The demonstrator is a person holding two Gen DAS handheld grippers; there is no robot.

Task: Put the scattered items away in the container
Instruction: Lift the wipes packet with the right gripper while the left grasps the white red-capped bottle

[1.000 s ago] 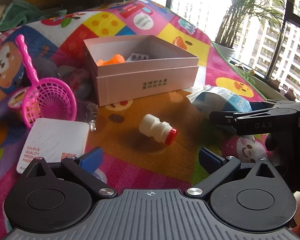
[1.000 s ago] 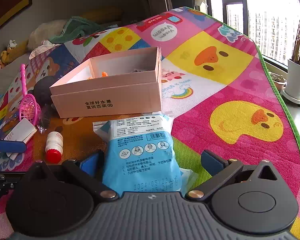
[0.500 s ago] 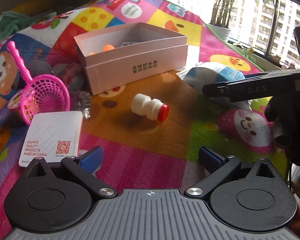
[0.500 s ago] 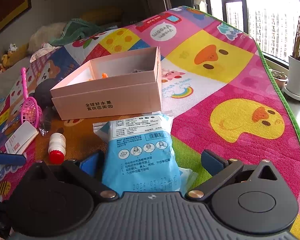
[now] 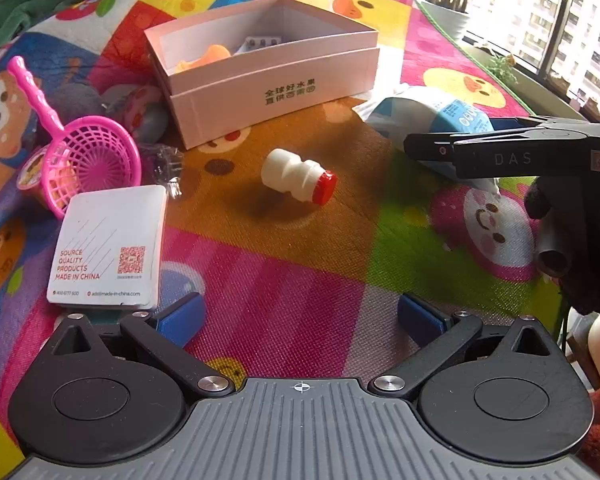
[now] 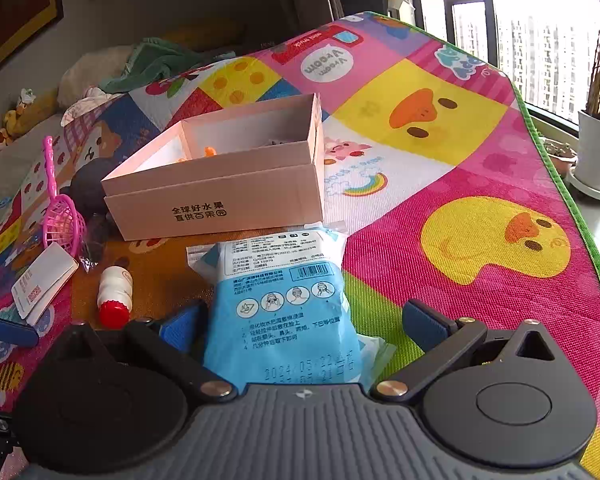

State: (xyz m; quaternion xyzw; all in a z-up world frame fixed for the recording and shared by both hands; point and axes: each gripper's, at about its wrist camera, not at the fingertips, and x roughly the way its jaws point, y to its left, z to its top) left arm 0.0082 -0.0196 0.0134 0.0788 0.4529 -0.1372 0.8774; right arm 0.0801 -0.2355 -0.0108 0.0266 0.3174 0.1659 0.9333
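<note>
Blue-white packet point(image 6: 288, 304) lies flat on play mat point(image 6: 480, 288) between spread fingers of right gripper point(image 6: 304, 322), unmoved since a second ago; jaws released, left pad near packet edge. Left gripper point(image 5: 300, 314) released too, now pulled back from white bottle point(image 5: 298, 176) lying mid-mat. Pink box point(image 6: 228, 188) just beyond packet, toward far edge. White card point(image 5: 110, 246) and pink scoop point(image 5: 84, 156) near mat's left edge.

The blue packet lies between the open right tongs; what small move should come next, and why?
Probably close the right tongs on the blue packet. Its near end already lies between the open fingers, flat on the mat, and the pink box just behind it still has room.
</note>
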